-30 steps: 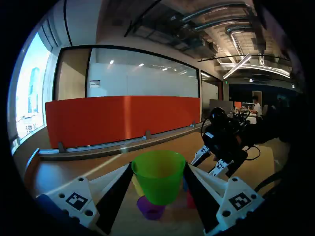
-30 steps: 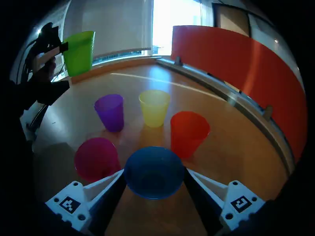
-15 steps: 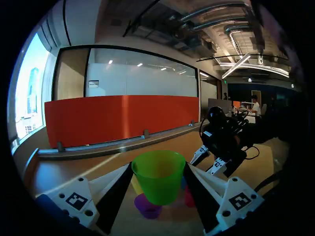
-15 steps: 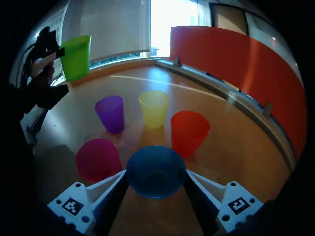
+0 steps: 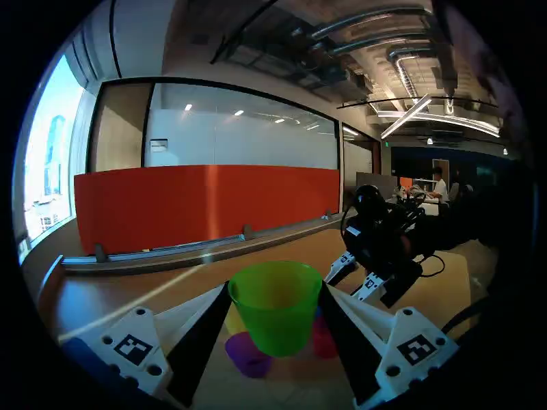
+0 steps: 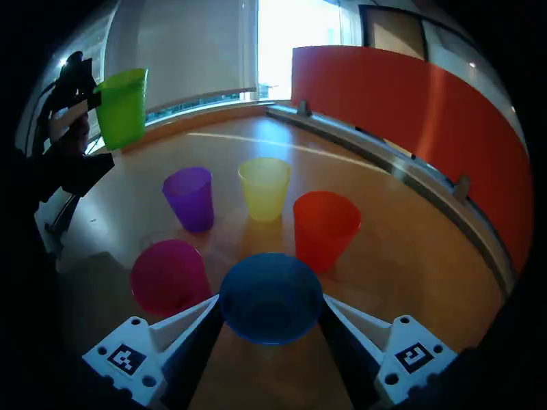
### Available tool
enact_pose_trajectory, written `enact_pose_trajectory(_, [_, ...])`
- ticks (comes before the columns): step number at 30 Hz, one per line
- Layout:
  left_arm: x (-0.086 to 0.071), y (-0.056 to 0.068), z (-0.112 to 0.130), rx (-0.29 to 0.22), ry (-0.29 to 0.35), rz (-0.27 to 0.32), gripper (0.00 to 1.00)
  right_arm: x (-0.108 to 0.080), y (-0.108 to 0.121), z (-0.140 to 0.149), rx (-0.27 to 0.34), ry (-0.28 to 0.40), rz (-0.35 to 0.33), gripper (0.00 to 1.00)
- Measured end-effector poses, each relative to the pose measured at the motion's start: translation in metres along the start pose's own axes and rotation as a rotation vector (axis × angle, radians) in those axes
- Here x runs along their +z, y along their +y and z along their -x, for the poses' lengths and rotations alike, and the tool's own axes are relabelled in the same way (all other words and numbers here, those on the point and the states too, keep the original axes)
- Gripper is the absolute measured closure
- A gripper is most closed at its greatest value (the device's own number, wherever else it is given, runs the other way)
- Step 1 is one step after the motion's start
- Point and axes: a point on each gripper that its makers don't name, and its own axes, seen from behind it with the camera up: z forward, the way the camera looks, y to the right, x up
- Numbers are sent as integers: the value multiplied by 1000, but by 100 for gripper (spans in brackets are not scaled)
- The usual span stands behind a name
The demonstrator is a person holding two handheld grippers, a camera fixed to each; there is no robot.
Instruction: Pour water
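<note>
Green cup (image 5: 277,321), tapered smooth plastic, axis upright: pinched by left tongs (image 5: 273,292), held aloft well apart, up and left of blue cup (image 6: 271,311). Blue cup, same make, upright: pinched by right tongs (image 6: 270,299). Pouring likely needs the green cup brought over it. Beyond blue cup, standing on wooden table (image 6: 410,273): magenta cup (image 6: 169,273), purple cup (image 6: 189,197), yellow cup (image 6: 264,186), red cup (image 6: 325,225).

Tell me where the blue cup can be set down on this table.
Bare wood lies right of the red cup, up to the divider rail, and beyond the yellow cup toward the window. Left of the purple cup is free too. Crowded: the four cups ahead, the magenta cup nearest.
</note>
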Motion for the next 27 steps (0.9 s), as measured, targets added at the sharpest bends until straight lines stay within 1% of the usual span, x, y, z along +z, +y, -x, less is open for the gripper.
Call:
enact_pose_trajectory(8, [-4,6,5,-10,3,10,11,-2,-1,-2,4,15,4,9])
enact_pose_trajectory(14, [-6,9,8,-14,2,12,11,-7,-1,-9,0,38,13,9])
enact_pose_trajectory(21, [-10,12,6,-16,4,15,11,-18,2,-26,-8,86,32,9])
enact_pose_trajectory(27, [-11,17,8,-11,-3,24,11,-31,7,-47,-3,143,59,9])
